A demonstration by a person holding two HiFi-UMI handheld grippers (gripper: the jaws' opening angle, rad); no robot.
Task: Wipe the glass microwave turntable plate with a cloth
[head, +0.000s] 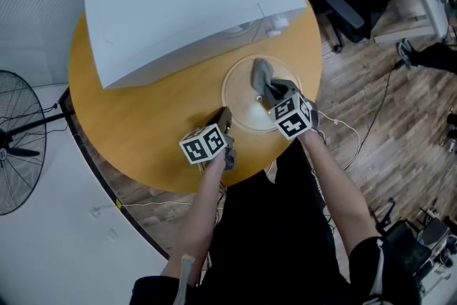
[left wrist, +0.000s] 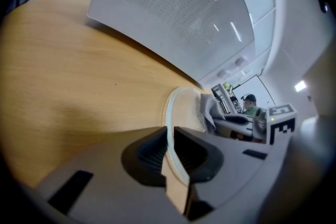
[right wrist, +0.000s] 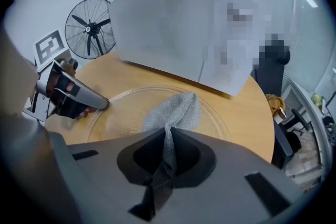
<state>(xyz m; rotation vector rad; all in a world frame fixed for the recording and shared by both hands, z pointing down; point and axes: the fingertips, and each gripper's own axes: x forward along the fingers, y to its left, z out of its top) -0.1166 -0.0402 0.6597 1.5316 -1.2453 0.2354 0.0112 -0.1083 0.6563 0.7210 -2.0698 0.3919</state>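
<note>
On a round wooden table [head: 136, 132] in a plank-floored office, the glass turntable plate [head: 239, 100] lies flat before a white microwave [head: 186, 3], centre of the head view. In the left gripper view, the left gripper [left wrist: 170, 134] clamps the plate's rim, apparently steadying it. In the right gripper view, the right gripper [right wrist: 168, 139] pinches the grey cloth [right wrist: 176, 110], draped on the glass for wiping.

place: office | cues: swivel chair [head: 355, 5]; pedestal fan [head: 18, 146]; floor cables [head: 383, 98]
</note>
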